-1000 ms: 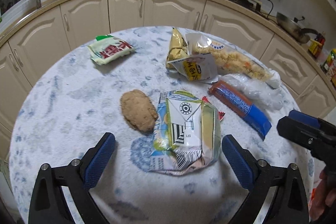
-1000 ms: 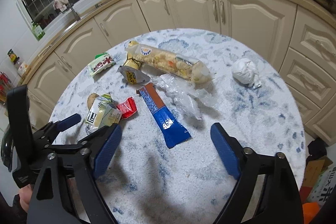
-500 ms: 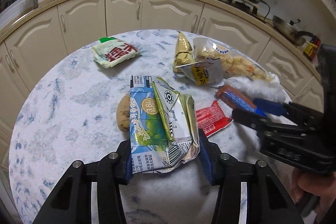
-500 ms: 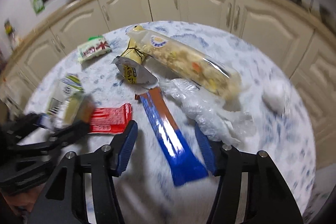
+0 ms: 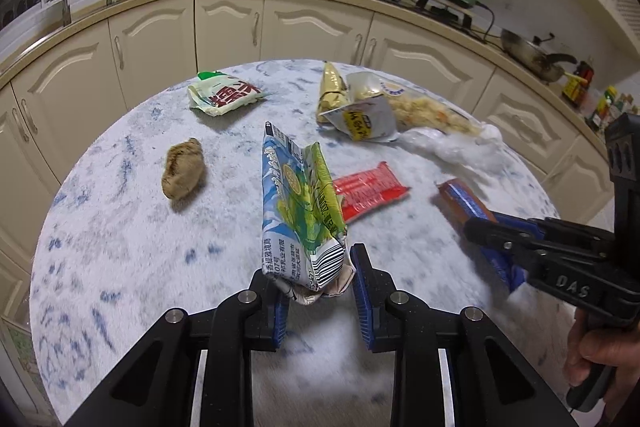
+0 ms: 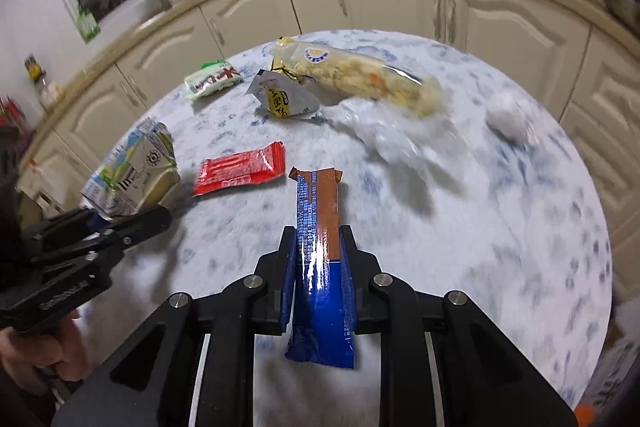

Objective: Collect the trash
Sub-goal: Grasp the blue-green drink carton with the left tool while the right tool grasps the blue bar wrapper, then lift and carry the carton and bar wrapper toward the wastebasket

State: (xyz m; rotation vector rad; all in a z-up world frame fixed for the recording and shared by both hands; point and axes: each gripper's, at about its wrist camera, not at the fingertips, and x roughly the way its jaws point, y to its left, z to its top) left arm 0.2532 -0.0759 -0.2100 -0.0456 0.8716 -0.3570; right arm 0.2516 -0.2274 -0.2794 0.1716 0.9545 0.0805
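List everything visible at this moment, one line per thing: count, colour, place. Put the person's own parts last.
crushed carton: 1, blue-green, between the left gripper's pads
long wrapper: 1, blue and brown, between the right gripper's pads
red wrapper: 1, red, mid-table
brown lump: 1, brown, table's left side
green packet: 1, green-white, far left
silver-yellow pouch: 1, far middle
gold wrapper: 1, behind the pouch
snack bag: 1, clear, far side
clear plastic: 1, crumpled, beside the bag
white ball: 1, far right
table: 1, white-blue, round
left gripper: 1, black, jaws closing on the carton
right gripper: 1, black, jaws closing on the wrapper
hand: 1, holding the right gripper
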